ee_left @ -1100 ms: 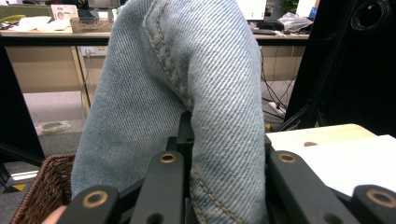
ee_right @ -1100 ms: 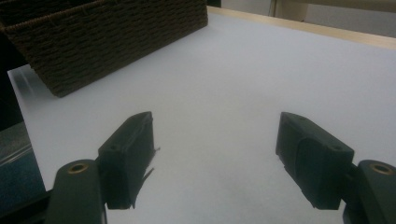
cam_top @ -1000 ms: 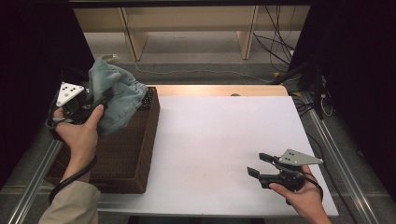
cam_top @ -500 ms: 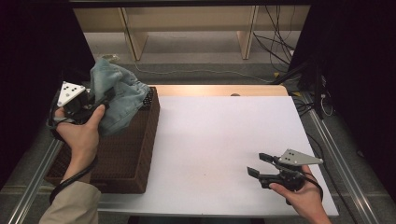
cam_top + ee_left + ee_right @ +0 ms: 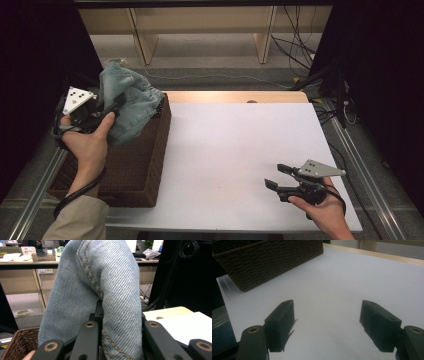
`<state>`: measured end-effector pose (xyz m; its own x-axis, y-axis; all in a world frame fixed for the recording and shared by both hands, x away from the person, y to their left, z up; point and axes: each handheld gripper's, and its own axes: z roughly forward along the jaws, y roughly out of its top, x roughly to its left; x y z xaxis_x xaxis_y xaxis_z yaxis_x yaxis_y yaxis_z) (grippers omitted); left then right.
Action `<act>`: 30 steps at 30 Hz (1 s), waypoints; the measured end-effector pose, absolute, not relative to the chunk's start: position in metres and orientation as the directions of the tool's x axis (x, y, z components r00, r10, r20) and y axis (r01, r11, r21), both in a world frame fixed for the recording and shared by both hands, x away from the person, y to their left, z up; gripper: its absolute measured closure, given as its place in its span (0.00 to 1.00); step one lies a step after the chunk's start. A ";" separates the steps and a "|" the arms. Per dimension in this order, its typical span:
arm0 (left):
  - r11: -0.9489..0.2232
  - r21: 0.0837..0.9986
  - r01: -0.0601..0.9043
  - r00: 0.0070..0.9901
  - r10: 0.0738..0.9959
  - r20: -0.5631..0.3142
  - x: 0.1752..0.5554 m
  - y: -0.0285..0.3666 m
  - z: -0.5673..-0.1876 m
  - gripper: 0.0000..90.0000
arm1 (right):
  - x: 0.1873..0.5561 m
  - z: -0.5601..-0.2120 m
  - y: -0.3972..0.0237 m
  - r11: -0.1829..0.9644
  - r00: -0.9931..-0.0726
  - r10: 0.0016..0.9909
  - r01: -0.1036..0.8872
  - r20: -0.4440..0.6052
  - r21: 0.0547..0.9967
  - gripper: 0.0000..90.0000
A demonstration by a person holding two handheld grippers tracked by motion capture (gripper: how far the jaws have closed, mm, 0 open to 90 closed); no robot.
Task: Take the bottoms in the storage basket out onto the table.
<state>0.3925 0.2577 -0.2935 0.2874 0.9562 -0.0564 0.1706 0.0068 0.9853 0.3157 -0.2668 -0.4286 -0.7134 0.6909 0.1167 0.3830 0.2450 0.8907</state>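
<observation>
- Denim garment [image 5: 129,102], a pale blue bundle with tan stitching, hangs bunched above the far end of the wicker basket [image 5: 131,165], lifted clear of its rim on that side as far as the high view tells.
- Left gripper [image 5: 107,107] has its jaws clamped on a thick fold of the cloth; in the left gripper view the denim [image 5: 100,290] rises straight out from between the black jaws and drapes over them.
- Basket sits along the left edge of the table [image 5: 235,150], dark brown and woven, its long side running from the near edge toward the far edge.
- Right gripper [image 5: 277,177] waits low over the near right corner of the table, jaws spread wide with nothing between them; the right gripper view looks across bare white surface [image 5: 332,285] to the basket's side [image 5: 269,262].
- Step in hand, as I judge it: taking the garment out of the basket, with the lift about done.
- Next move likely calls for carrying the bundle rightward over the basket's wall onto the open white middle, high enough that trailing cloth does not snag the weave.
- Right gripper would then need to come across and pinch a free edge so the two can spread it.
</observation>
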 end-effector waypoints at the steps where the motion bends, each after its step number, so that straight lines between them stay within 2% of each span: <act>1: 0.010 0.985 0.170 0.289 0.955 -0.060 0.392 0.257 -0.293 0.83 | 0.316 -0.429 -0.267 0.244 -0.713 0.691 0.383 0.117 0.891 0.32; 30: -0.004 0.987 0.159 0.349 0.936 -0.052 0.386 0.241 -0.288 0.83 | 0.316 -0.429 -0.267 0.247 -0.714 0.690 0.382 0.115 0.890 0.32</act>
